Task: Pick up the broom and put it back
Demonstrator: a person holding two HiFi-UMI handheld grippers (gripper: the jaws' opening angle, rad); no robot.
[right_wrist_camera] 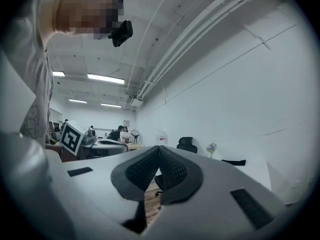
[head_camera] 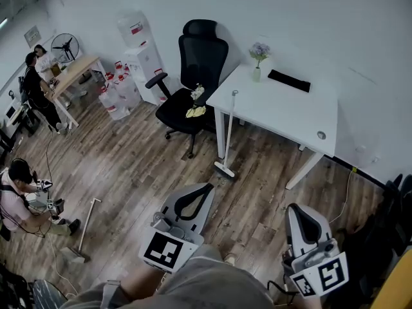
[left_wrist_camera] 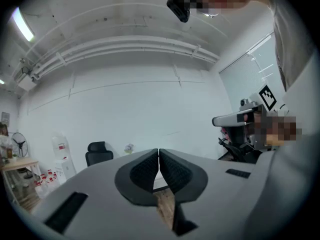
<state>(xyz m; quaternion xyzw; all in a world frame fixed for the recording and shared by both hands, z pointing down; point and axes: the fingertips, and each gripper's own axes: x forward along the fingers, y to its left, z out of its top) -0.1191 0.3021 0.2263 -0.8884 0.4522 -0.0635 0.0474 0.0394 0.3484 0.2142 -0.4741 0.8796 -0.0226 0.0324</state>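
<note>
On wood-plank floor, slim-pole broom at white desk, L tool, R tool clenched empty.

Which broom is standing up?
The broom leaning against the white table, beside the black chair. The other broom lies on the floor near the crouching person.

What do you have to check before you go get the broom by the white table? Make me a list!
1. Broom found, leaning on the white table: ok.
2. Left gripper empty: ok.
3. Right gripper empty: ok.
4. Fingers open to grab: not ok, both pairs are shut.
5. Broom close enough: not ok, it stands across the floor from both grippers.
6. Chair out of the way: ok, it stands beside the broom and does not touch it.
</note>
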